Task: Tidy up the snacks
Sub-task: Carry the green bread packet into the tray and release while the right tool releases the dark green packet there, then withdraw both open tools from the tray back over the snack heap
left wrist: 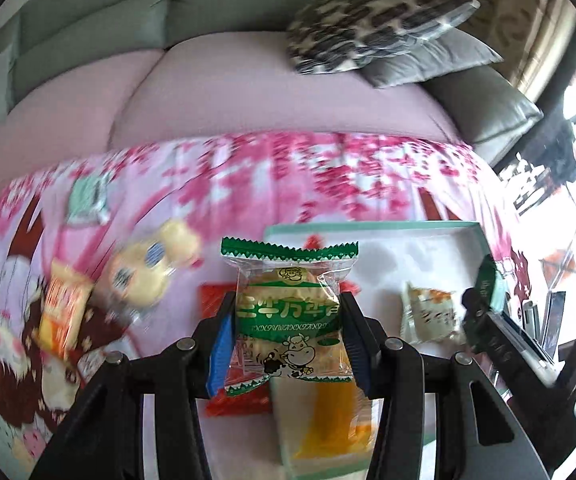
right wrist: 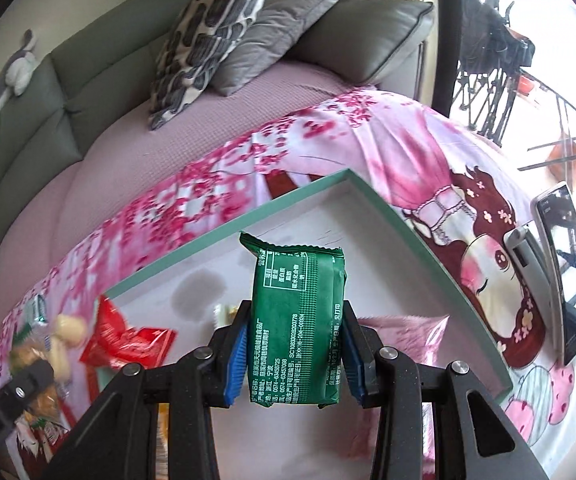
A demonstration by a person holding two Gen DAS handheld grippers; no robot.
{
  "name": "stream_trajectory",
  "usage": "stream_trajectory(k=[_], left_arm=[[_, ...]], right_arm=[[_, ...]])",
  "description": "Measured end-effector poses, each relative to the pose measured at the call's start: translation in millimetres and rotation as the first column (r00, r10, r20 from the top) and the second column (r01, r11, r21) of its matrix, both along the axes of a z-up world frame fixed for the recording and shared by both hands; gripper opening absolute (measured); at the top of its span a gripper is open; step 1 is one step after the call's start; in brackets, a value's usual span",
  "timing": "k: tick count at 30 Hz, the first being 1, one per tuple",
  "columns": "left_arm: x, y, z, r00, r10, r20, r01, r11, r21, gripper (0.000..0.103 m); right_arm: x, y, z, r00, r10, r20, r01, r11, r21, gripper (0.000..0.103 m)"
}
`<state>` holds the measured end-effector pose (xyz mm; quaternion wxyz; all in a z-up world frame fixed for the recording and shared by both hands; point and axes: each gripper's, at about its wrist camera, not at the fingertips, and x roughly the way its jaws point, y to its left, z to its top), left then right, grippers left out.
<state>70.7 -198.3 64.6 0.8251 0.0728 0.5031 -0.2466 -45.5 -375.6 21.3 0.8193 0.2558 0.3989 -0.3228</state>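
A mint-rimmed white box (right wrist: 372, 196) lay on the pink floral sheet (right wrist: 215, 184). The right gripper (right wrist: 294, 344) clamped a green packet (right wrist: 298, 324), long axis toward twelve o'clock. The left gripper (left wrist: 285, 340) clamped a clear biscuit packet (left wrist: 290, 312), likewise upright, box at two o'clock.
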Motion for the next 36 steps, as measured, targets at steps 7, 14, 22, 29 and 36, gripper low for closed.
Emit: stream_trajectory(k=[7,14,22,29,36], left_arm=[[2.3,-48.4,-6.5,0.998,-0.062,-0.003,0.062,0.998,0.008,0.051],[5.8,-79.0,-25.0,0.996,-0.082,-0.033,0.083,0.997,0.011,0.051],[10.4,-91.9,-42.5,0.995,-0.078,-0.059,0.08,0.996,0.037,0.051],[8.6,-87.1,-33.0,0.997,-0.07,-0.045,0.071,0.997,0.024,0.063],[4.6,-64.4,-14.4,1.0,-0.002,-0.002,0.002,0.995,0.101,0.068]], right_arm=[[-2.4,-16.4,-6.7,0.999,-0.033,-0.017,0.032,0.999,-0.029,0.043],[-3.9,-24.8,-11.2,0.999,-0.044,-0.018,0.044,0.999,-0.015,0.043],[-1.3,-24.9,-8.9,0.999,-0.033,-0.008,0.033,0.999,-0.018,0.043],[-1.5,-22.5,-4.3,1.0,-0.025,-0.017,0.024,0.999,-0.021,0.044],[-5.5,-16.2,0.5,0.998,-0.012,-0.058,0.011,1.0,-0.013,0.064]])
